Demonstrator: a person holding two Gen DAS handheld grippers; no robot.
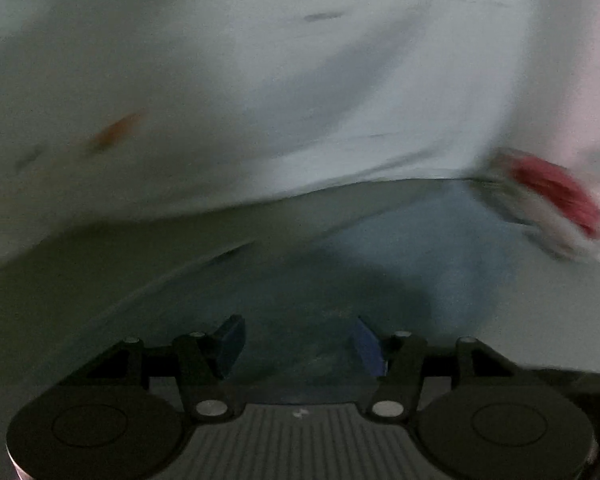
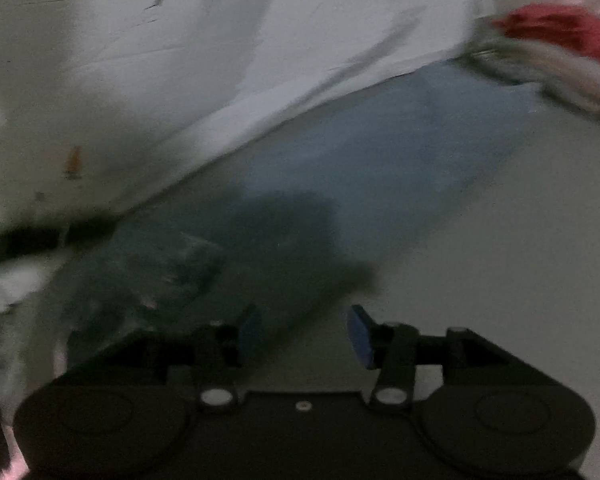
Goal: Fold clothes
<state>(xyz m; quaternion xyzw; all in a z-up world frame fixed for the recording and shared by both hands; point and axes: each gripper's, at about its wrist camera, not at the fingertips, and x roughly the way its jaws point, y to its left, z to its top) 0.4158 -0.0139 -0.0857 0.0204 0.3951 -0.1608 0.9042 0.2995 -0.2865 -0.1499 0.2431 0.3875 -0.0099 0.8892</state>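
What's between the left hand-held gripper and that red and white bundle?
In the left wrist view, only the flat blue garment lies between the left hand-held gripper and the red and white bundle.

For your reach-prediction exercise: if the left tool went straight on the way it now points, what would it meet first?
Most likely the blue cloth lying flat just ahead of the left tool, whose jaws stand open with nothing between them. The white wall lies beyond. Blur makes depth uncertain.

One blue garment (image 1: 400, 248) lies flat on one pale surface (image 1: 540, 320). Beyond the blue garment stands one white wall (image 1: 260, 80). At the garment's far right corner sits one red-and-white cloth bundle (image 1: 548, 200).
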